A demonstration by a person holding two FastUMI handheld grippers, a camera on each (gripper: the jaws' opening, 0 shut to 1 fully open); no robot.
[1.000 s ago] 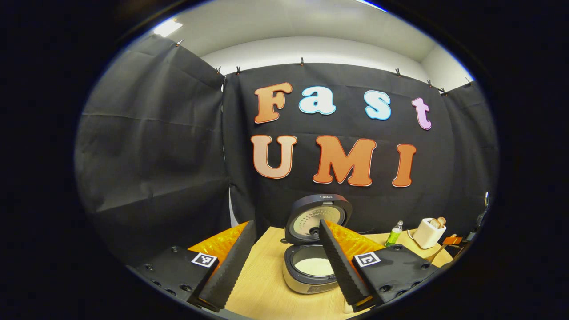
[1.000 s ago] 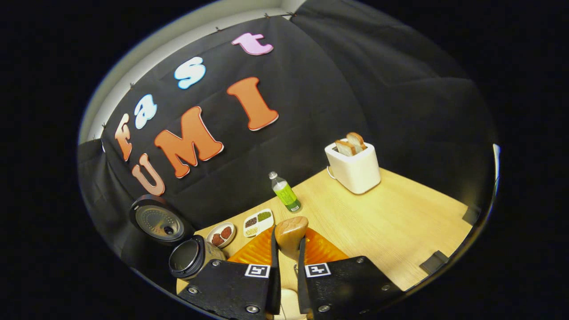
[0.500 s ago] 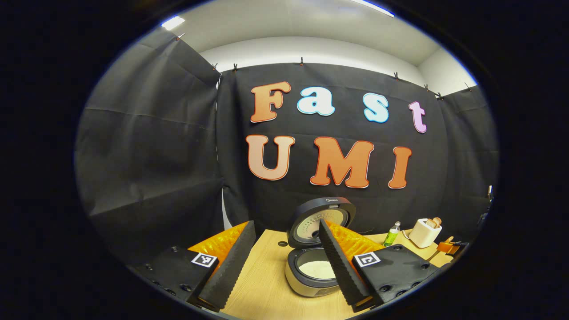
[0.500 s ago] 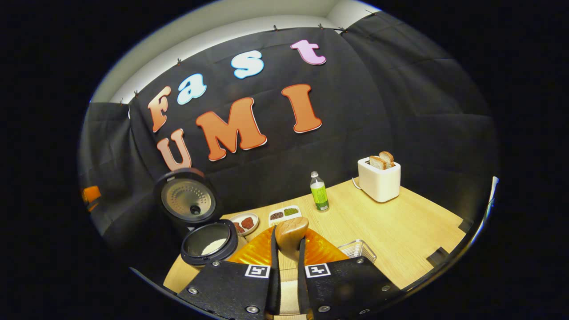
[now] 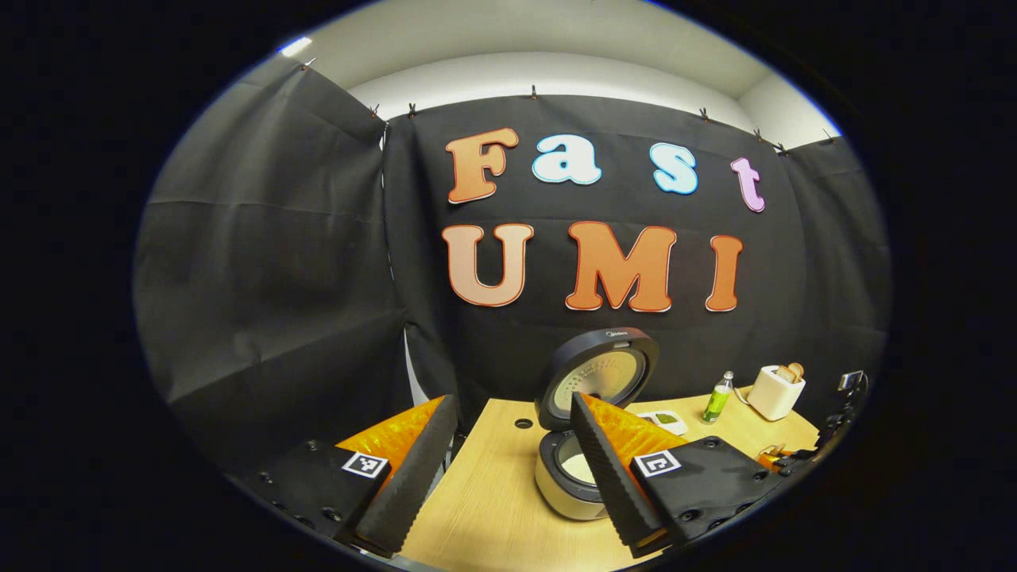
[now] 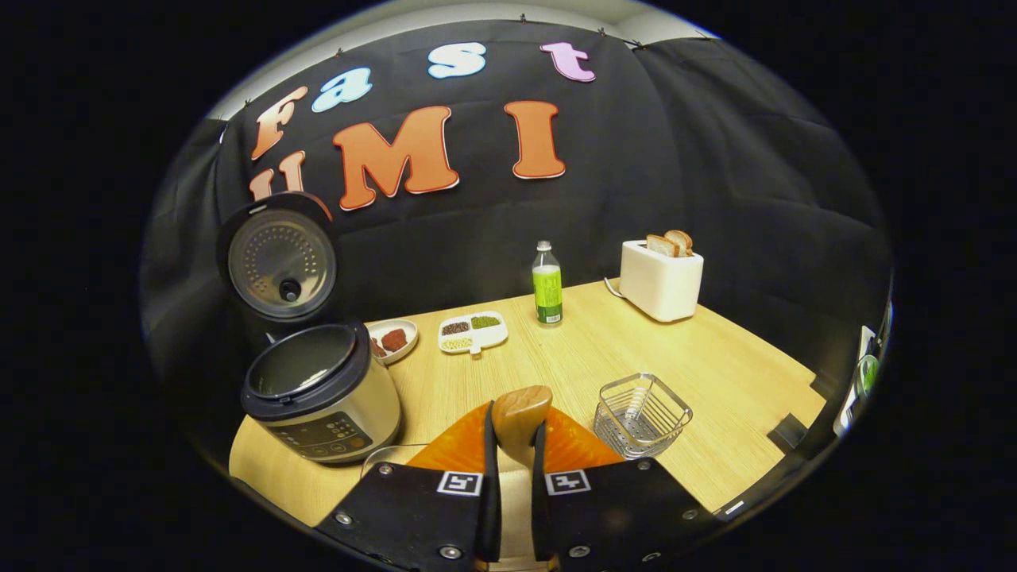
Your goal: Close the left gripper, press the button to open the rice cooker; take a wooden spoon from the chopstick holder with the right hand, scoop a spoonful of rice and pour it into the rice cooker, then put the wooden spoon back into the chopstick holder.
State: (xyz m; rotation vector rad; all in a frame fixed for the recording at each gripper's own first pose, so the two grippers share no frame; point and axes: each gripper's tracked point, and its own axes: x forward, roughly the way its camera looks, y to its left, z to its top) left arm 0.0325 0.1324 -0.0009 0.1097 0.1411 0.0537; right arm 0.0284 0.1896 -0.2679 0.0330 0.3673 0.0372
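Right gripper (image 6: 515, 433): fingers clamped on the handle of the wooden spoon (image 6: 520, 419), whose rounded end stands up between them, above the desk's (image 6: 715, 373) near edge. Left gripper (image 5: 508, 469): fingers wide apart, holding nothing, raised over the desk's left end. Rice cooker (image 6: 322, 393): near the desk's left edge, lid (image 6: 276, 258) swung upright at its back, control panel facing the near edge; in the left gripper view the open rice cooker (image 5: 566, 477) shows white rice in its pot. Chopstick holder (image 6: 642, 415): a wire basket, near the desk's near edge, just right of the held spoon and apart from it. Small round dish (image 6: 391, 340) with reddish pieces: just behind the cooker. Divided white tray (image 6: 473, 331) of grains: beside that dish. Green-labelled bottle (image 6: 547, 284): upright at the far edge. White toaster (image 6: 661, 278) with two bread slices: far right corner.
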